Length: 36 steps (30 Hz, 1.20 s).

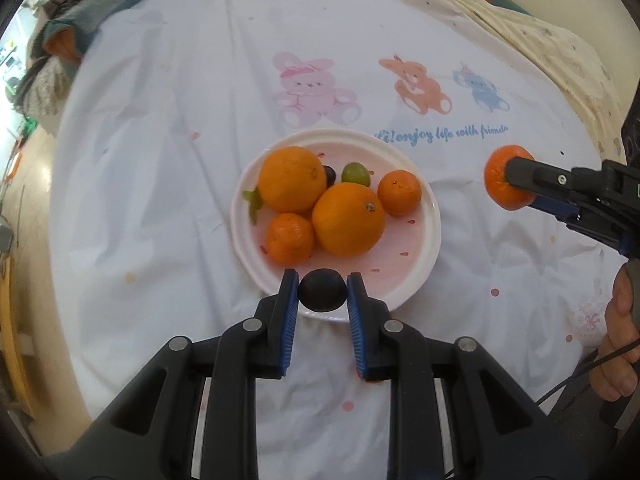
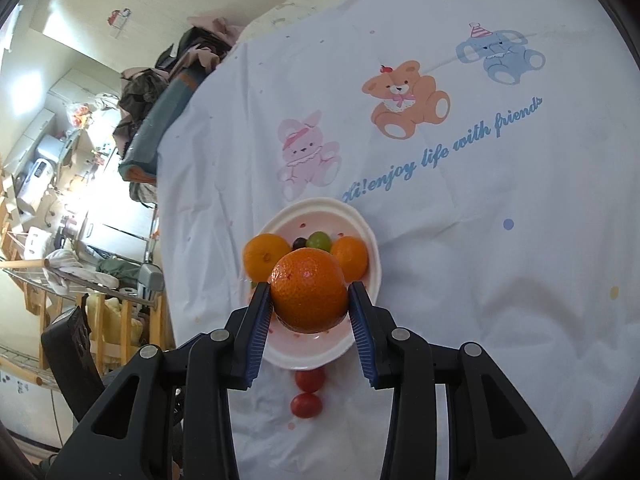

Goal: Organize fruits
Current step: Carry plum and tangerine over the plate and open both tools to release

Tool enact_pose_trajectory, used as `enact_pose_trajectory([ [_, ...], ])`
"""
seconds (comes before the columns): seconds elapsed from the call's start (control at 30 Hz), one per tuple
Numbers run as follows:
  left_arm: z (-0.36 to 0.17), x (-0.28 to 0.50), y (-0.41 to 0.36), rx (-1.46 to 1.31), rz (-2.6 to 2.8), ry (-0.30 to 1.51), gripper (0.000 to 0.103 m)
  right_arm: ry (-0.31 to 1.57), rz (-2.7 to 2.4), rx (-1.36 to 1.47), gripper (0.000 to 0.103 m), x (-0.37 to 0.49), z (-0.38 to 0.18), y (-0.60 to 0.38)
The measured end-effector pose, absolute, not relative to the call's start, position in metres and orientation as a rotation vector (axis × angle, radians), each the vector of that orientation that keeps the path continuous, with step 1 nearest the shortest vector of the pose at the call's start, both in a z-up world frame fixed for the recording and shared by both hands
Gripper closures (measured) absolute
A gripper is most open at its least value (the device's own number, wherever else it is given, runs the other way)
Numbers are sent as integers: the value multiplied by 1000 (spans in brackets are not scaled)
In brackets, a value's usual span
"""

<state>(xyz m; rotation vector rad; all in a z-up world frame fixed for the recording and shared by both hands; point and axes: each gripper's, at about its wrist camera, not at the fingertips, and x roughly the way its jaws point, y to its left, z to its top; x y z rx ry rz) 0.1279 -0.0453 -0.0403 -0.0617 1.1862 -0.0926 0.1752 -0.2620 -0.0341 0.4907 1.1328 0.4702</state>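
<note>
Mandarin [image 2: 309,290] between right gripper [image 2: 310,300] jaws, above plate [image 2: 370,236].

The surface is covered by a white cloth [image 1: 168,168] printed with a pink bunny [image 1: 312,88], an orange bear [image 1: 416,84], a blue elephant [image 1: 480,88] and blue lettering. A white plate [image 1: 416,248] of fruit sits directly on the cloth, just below the bunny. In the right wrist view, two small red tomatoes [image 2: 307,392] lie on the cloth beside the plate's near rim.
</note>
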Motion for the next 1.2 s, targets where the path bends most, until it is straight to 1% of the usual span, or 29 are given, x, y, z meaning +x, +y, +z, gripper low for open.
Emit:
enact_pose_trajectory([
  [0.17, -58, 137, -51, -77, -135, 1217, 82, 1182, 445, 467, 62, 190, -54, -254],
  [0.37, -80, 143, -51, -125, -160, 1198, 82, 1260, 451, 446, 62, 201, -82, -238],
  [0.63, -84, 145, -48, -161, -145, 1225, 82, 1317, 455, 463, 60, 197, -105, -227],
  [0.97, -85, 146, -51, -171, -160, 1239, 82, 1333, 456, 456, 59, 199, -111, -217],
  [1.0, -85, 146, -51, -158, -155, 1243, 77, 1332, 455, 458, 59, 199, -110, -217],
  [1.03, -86, 147, -52, -149, -156, 1250, 70, 1328, 451, 458, 59, 199, -110, -218],
  [1.07, -86, 147, -52, -140, -155, 1255, 50, 1322, 440, 457, 58, 199, -108, -219],
  [1.1, -85, 146, -52, -139, -152, 1245, 34, 1316, 430, 452, 52, 199, -107, -219],
  [1.13, -84, 145, -51, -139, -150, 1235, 28, 1308, 425, 452, 42, 199, -106, -220],
  [1.17, -83, 145, -52, -138, -149, 1233, 18, 1296, 421, 461, 39, 198, -104, -222],
  [1.2, -83, 145, -53, -137, -155, 1234, 17, 1282, 418, 468, 37, 198, -102, -223],
])
